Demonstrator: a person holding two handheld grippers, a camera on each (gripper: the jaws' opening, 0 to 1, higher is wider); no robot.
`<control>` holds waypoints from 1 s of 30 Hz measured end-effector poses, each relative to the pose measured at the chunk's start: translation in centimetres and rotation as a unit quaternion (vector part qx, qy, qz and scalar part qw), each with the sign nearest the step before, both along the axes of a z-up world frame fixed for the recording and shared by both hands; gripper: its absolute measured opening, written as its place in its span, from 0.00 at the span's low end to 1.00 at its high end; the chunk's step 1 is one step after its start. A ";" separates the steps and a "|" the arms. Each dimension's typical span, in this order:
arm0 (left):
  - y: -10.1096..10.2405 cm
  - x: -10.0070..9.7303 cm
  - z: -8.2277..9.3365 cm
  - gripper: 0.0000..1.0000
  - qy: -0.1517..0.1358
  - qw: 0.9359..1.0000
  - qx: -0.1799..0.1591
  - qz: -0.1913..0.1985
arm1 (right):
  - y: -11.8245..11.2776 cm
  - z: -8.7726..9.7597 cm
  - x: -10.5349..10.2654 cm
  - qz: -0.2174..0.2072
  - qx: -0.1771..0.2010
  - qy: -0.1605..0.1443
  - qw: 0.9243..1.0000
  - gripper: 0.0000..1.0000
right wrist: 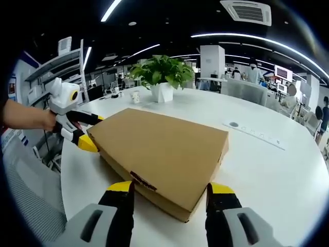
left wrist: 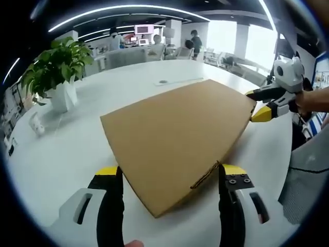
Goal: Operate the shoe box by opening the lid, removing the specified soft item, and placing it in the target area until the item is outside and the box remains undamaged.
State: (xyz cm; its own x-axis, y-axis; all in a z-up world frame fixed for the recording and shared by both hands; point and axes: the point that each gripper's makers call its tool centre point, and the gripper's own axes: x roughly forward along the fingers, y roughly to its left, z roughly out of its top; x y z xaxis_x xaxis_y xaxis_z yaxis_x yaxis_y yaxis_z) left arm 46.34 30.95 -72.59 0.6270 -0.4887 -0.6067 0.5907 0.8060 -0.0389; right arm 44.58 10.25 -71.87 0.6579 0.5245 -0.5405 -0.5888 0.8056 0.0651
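The shoe box [left wrist: 177, 146] lies flat on the table [left wrist: 72, 154] in front of you, lid down. Your left gripper [left wrist: 169, 177] sits at one end of it, a jaw on either side of the near corner. Your right gripper [right wrist: 167, 193] sits at the opposite end, its jaws also to either side of a corner. In each view the other gripper shows at the far end of the box — touching or just beside its edge. Beyond the box, in the right gripper view, a potted plant [right wrist: 162, 77] stands on the table with a small cup [right wrist: 135, 96] to its left. A recessed strip [right wrist: 254, 134] lies on the table right of the box.
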 end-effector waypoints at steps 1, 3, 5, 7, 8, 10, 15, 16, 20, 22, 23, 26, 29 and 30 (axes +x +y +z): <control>0.1 0.0 0.0 0.75 0.000 1.000 0.000 -0.001 | 0.1 0.0 -0.1 -0.001 0.000 0.000 1.000 0.52; 0.4 0.0 0.0 0.75 0.000 1.000 0.000 -0.003 | 0.3 0.0 -0.2 -0.002 0.000 0.000 1.000 0.52; 0.6 -0.1 0.0 0.75 0.001 1.000 0.001 -0.005 | 0.6 0.0 -0.3 -0.004 0.000 0.000 1.000 0.52; 0.9 -0.1 0.0 0.75 0.001 1.000 0.001 -0.007 | 0.8 0.0 -0.4 -0.006 0.000 0.000 1.000 0.52; 1.0 -0.1 0.0 0.75 0.002 1.000 0.001 -0.008 | 0.9 0.0 -0.5 -0.007 0.001 0.001 1.000 0.52; 1.3 -0.2 -0.1 0.75 0.002 1.000 0.003 -0.010 | 1.2 0.0 -0.6 -0.008 0.001 0.001 1.000 0.52; 1.9 -0.3 -0.1 0.75 0.003 1.000 0.010 -0.017 | 1.9 0.0 -1.1 -0.011 0.002 0.002 1.000 0.51; 2.1 -0.3 -0.2 0.75 0.004 1.000 0.011 -0.018 | 2.1 0.0 -1.2 -0.012 0.003 0.002 1.000 0.51; 2.5 -0.6 -0.2 0.75 0.005 1.000 0.012 -0.019 | 2.5 0.0 -1.4 -0.013 0.003 0.003 1.000 0.50; 2.7 -0.6 -0.2 0.75 0.005 1.000 0.013 -0.021 | 2.8 0.1 -1.6 -0.014 0.003 0.004 1.000 0.50; 2.8 -0.7 -0.2 0.75 0.005 1.000 0.013 -0.022 | 2.9 0.1 -1.7 -0.015 0.004 0.004 1.000 0.50; 3.2 -0.7 -0.2 0.75 0.007 1.000 0.014 -0.025 | 3.3 0.1 -1.9 -0.017 0.003 0.005 1.000 0.50; 3.6 -0.8 -0.2 0.75 0.009 0.999 0.016 -0.029 | 3.6 0.1 -2.2 -0.017 0.002 0.007 1.000 0.49; 3.7 -0.9 -0.2 0.75 0.009 0.999 0.016 -0.030 | 3.7 0.1 -2.2 -0.017 0.002 0.008 1.000 0.49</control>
State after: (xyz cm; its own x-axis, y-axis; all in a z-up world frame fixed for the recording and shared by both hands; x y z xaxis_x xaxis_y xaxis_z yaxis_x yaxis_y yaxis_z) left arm 45.47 34.69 -72.80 0.5867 -0.5051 -0.6330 0.6371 0.7704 -0.0244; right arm 42.34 13.99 -71.77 0.6664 0.5045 -0.5490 -0.5604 0.8246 0.0776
